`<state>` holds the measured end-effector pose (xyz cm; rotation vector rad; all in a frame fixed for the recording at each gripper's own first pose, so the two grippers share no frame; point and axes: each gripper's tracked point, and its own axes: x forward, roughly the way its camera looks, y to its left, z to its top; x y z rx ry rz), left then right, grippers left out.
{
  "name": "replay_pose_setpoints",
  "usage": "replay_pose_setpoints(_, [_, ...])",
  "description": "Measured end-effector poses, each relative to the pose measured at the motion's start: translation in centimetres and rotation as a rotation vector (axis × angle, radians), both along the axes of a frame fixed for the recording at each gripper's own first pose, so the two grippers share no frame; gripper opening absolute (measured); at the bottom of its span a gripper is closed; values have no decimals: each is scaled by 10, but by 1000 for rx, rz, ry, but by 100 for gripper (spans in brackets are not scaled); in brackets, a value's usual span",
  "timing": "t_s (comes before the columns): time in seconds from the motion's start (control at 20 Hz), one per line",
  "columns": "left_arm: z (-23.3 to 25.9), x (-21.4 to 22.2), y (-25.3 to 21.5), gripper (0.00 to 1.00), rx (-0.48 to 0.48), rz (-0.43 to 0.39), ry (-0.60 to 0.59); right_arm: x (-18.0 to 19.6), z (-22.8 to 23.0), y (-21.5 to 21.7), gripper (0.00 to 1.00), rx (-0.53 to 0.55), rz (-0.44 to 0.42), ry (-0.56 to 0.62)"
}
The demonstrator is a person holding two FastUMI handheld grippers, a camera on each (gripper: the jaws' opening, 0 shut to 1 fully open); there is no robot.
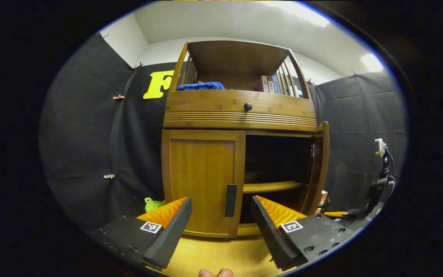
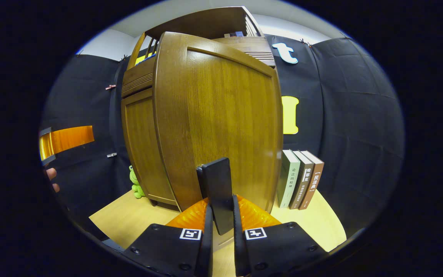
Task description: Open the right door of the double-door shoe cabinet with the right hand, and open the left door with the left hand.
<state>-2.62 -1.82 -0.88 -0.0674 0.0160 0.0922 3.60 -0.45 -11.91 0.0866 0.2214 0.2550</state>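
The wooden shoe cabinet (image 1: 240,111) stands on a wooden table. Its left door (image 1: 202,184) is closed, with a dark vertical handle (image 1: 230,200) near its inner edge. The right door (image 1: 320,169) is swung wide open, edge-on in the left gripper view, baring dark shelves (image 1: 271,187). My left gripper (image 1: 221,223) is open, a short way in front of the left door's handle. In the right gripper view the open right door (image 2: 221,115) looms close. My right gripper (image 2: 220,219) is shut on that door's dark handle (image 2: 217,192). The right gripper also appears at far right (image 1: 360,212).
Three books (image 2: 300,179) stand on the table beside the cabinet. A green frog toy (image 1: 153,204) sits left of the cabinet. A blue cloth (image 1: 201,86) and more books (image 1: 270,84) lie on the upper shelf. A drawer knob (image 1: 247,106) sits above the doors.
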Motion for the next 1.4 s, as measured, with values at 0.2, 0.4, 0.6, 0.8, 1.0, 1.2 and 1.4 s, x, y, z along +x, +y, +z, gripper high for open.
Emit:
replay_pose_setpoints(0.2, [-2, 14, -18, 96, 6, -11, 2, -10, -2, -30, 26, 10, -6, 10])
replay_pose_setpoints(0.4, [-5, 31, -32, 96, -1, -19, 9, -13, -3, -62, 25, 26, -5, 22])
replay_pose_setpoints(0.6, [-6, 43, -45, 96, 5, -25, 7, -8, -5, -104, 25, 17, -24, 26])
replay_pose_setpoints(0.8, [-9, 54, -53, 95, 18, -29, 2, 2, 1, -150, 16, 25, -65, 15])
replay_pose_setpoints(1.0, [-11, 68, -55, 95, 0, -12, 3, -2, 2, -167, 17, 20, -58, 36])
replay_pose_setpoints(1.2, [-16, 82, -47, 96, 12, 16, 9, -5, 6, -180, 17, 12, -81, 26])
replay_pose_setpoints(1.4, [-27, 93, -40, 95, 33, 33, 25, -21, 17, -199, 26, -25, -151, -6])
